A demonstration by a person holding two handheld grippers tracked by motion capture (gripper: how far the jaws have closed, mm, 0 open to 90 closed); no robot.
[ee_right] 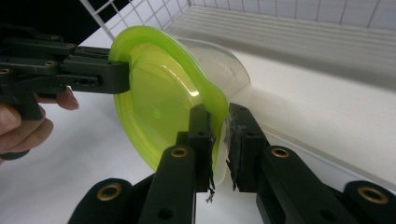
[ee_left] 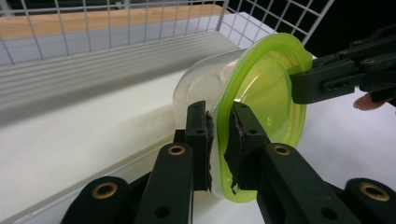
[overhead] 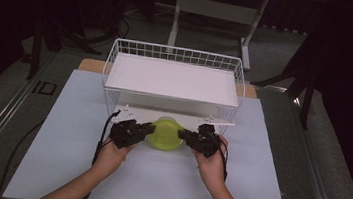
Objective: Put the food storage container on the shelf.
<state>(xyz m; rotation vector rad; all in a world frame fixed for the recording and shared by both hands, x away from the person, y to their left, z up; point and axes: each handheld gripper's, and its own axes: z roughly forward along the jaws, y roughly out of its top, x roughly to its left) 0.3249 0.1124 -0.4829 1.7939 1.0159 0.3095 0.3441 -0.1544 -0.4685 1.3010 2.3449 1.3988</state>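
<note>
A clear plastic tub (ee_left: 201,84) with a lime-green lid (overhead: 165,133) is tipped on its side in front of the wire rack, its lid toward the person. My left gripper (ee_left: 219,112) is shut on the lid's rim at its left edge (overhead: 150,128). My right gripper (ee_right: 219,114) is shut on the rim at the opposite side (overhead: 183,134). Across the lid (ee_left: 266,93) the right gripper (ee_left: 299,86) pinches the far rim. The right gripper view shows the lid (ee_right: 154,93), the tub body (ee_right: 219,60) and the left gripper (ee_right: 123,77) held by a hand.
A white wire rack (overhead: 177,54) stands at the back with a white upper shelf (overhead: 172,79) and a low white board (ee_left: 70,140) under the tub. White paper (overhead: 154,187) covers the table. Desk legs (overhead: 175,24) and dark stands (overhead: 309,89) are on the floor behind.
</note>
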